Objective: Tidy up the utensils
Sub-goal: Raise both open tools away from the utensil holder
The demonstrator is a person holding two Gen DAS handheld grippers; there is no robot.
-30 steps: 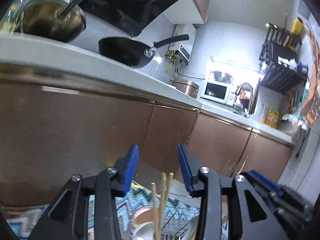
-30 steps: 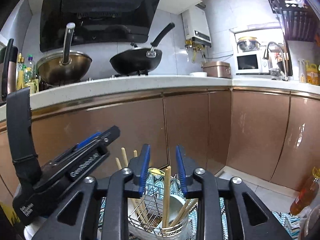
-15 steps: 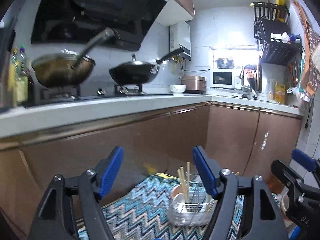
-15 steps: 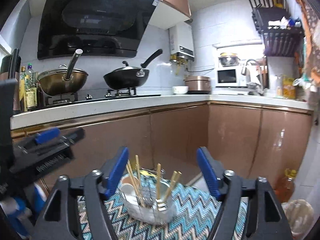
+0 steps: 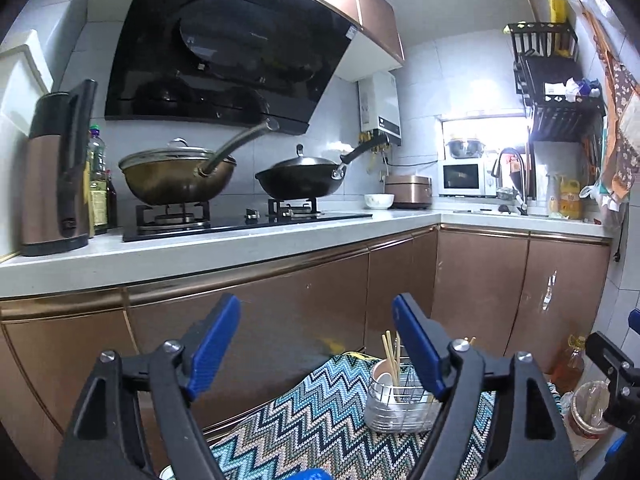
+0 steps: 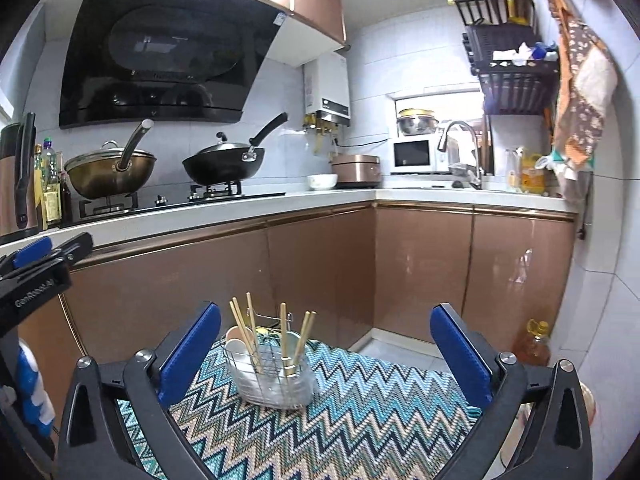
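Left gripper point(image 5: 316, 344): jaws opening, nothing between the blue pads, empty. Fills lower centre of the left wrist frame, aimed roughly level at the brown cabinet doors point(image 5: 248, 312).

Right gripper point(image 6: 326, 354): jaws opening too, very wide, nothing clamped. Lower centre of the right wrist frame.

Wire utensil holder point(image 6: 270, 372): upright on the zigzag-patterned cloth point(image 6: 340, 412), centre-bottom of the right wrist frame, framed between the right gripper's pads but well beyond them, no contact. In the left wrist frame same holder point(image 5: 394, 404) at lower right, partly hidden behind the right-hand blue pad.

Chopsticks point(image 6: 242, 330): standing in the holder, tilted, tips fanned upward; several sticks spread over the holder's compartments. White spoon-like piece point(image 6: 236, 346) in the left part of the holder; exact type unclear.

Left gripper body also visible at left edge of the right wrist frame; part of the right gripper at far right edge of the left wrist frame.

Background, upper half of both frames: surface point(image 6: 280, 204) with two woks on a stove, brass-coloured one point(image 6: 110, 172) left, black one point(image 6: 224, 164) right. Oil bottle point(image 6: 532, 346) on the floor, lower right.
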